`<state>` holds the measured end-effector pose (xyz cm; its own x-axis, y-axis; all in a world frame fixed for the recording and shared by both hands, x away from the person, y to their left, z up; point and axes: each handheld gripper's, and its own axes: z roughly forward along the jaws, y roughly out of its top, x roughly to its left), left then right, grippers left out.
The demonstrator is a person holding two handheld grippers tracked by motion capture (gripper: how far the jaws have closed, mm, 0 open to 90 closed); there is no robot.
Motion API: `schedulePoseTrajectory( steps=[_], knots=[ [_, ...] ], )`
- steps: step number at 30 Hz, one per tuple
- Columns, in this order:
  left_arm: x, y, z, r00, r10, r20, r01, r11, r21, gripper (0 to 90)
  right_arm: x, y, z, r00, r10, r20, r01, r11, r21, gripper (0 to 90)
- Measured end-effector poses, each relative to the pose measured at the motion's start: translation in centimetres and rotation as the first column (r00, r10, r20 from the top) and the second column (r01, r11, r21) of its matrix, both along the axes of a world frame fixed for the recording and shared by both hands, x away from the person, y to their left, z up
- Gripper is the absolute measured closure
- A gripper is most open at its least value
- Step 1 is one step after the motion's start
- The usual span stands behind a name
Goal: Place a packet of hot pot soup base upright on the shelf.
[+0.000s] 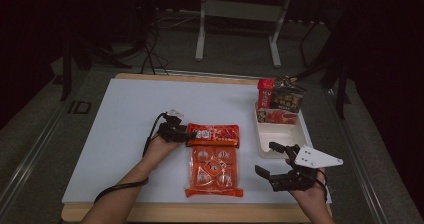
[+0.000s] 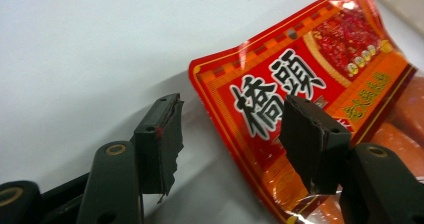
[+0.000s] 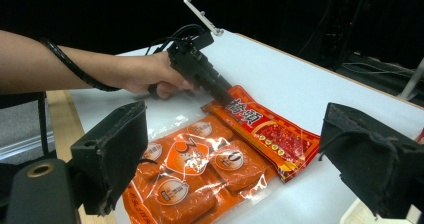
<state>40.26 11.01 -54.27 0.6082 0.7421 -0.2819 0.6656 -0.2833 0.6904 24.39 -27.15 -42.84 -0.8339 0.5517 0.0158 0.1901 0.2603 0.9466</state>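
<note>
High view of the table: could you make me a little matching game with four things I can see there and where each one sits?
Things:
1. red packet
2. orange pack
3. white tray
4. right gripper

Places:
A. open, just in front of the tray
B. nearest the table's front edge
C. at the left gripper's jaws
D. right side of the table, snack packs standing at its far end

Pairs: 1-C, 2-B, 3-D, 4-A
</note>
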Motion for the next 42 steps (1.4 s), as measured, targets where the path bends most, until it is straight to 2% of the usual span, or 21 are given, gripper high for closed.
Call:
schedulePoseTrajectory(
  steps=[2, 4, 8, 13, 15, 17, 18, 24, 25, 26, 30, 33, 35, 42],
  knots=[
    [-0.1, -0.3, 0.0, 0.9998, -0.02, -0.007, 0.02, 0.9997, -0.012, 45.8, 0.0, 0.0, 0.0, 1.0, 0.0, -0.002, 0.0, 1.0, -0.001, 13.2],
    [-0.2, -0.6, 0.0, 0.9996, -0.028, -0.003, 0.028, 0.9996, -0.002, 48.7, 0.0, 0.0, 0.0, 1.0, 0.005, -0.004, -0.005, 1.0, -0.004, 13.4],
    [-0.2, -1.1, 0.0, 0.9985, -0.051, -0.022, 0.05, 0.9986, -0.016, 57.4, 0.0, 0.1, -0.1, 1.0, 0.009, -0.004, -0.009, 1.0, -0.005, 13.4],
    [-0.2, -1.6, 0.1, 0.999, -0.041, -0.019, 0.041, 0.9991, 0.009, 63.4, 0.0, 0.1, -0.1, 1.0, 0.007, -0.004, -0.007, 1.0, -0.007, 13.4],
    [-0.2, -1.7, 0.1, 0.9994, -0.026, -0.022, 0.027, 0.9993, 0.025, 69.3, 0.1, 0.1, -0.2, 1.0, 0.006, -0.006, -0.006, 1.0, -0.009, 13.4],
    [-0.1, -1.8, 0.1, 0.9987, -0.025, -0.043, 0.026, 0.9996, 0.007, 74.9, 0.1, 0.2, -0.2, 1.0, 0.006, -0.007, -0.006, 1.0, -0.008, 13.4],
    [-0.2, -2.0, 0.0, 0.9989, -0.025, -0.039, 0.025, 0.9996, 0.009, 76.6, 0.1, 0.2, -0.2, 0.9999, 0.008, -0.008, -0.008, 1.0, -0.007, 13.4],
    [-0.4, -2.6, 0.3, 0.9986, -0.043, -0.029, 0.045, 0.9974, 0.056, 78.0, 0.1, 0.2, -0.2, 0.9999, 0.011, -0.01, -0.011, 1.0, -0.008, 13.4],
    [-0.5, -2.7, 0.4, 0.9982, -0.053, -0.028, 0.055, 0.9963, 0.067, 83.6, 0.1, 0.2, -0.2, 0.9999, 0.01, -0.01, -0.01, 1.0, -0.01, 13.4],
    [-0.6, -2.9, 0.4, 0.9982, -0.055, -0.022, 0.057, 0.9948, 0.084, 86.0, 0.1, 0.3, -0.2, 0.9999, 0.01, -0.01, -0.01, 1.0, -0.011, 13.4],
    [-1.0, -2.8, 1.1, 0.9984, -0.053, 0.017, 0.052, 0.9954, 0.08, 89.1, 0.1, 0.3, -0.3, 0.9998, 0.011, -0.014, -0.011, 1.0, -0.012, 13.4],
    [-1.6, -2.8, 1.7, 0.996, -0.067, 0.059, 0.061, 0.9933, 0.099, 89.2, 0.1, 0.3, -0.3, 0.9999, 0.007, -0.013, -0.007, 1.0, -0.011, 13.4],
    [-1.8, -2.7, 2.2, 0.9954, -0.064, 0.071, 0.058, 0.995, 0.081, 89.3, 0.1, 0.3, -0.2, 0.9999, 0.002, -0.012, -0.002, 1.0, -0.01, 13.4],
    [-3.0, -2.3, 4.3, 0.9867, -0.084, 0.139, 0.074, 0.9943, 0.077, 89.6, 0.2, 0.1, -0.1, 0.9999, -0.012, -0.005, 0.012, 1.0, 0.0, 13.4]
  ],
)
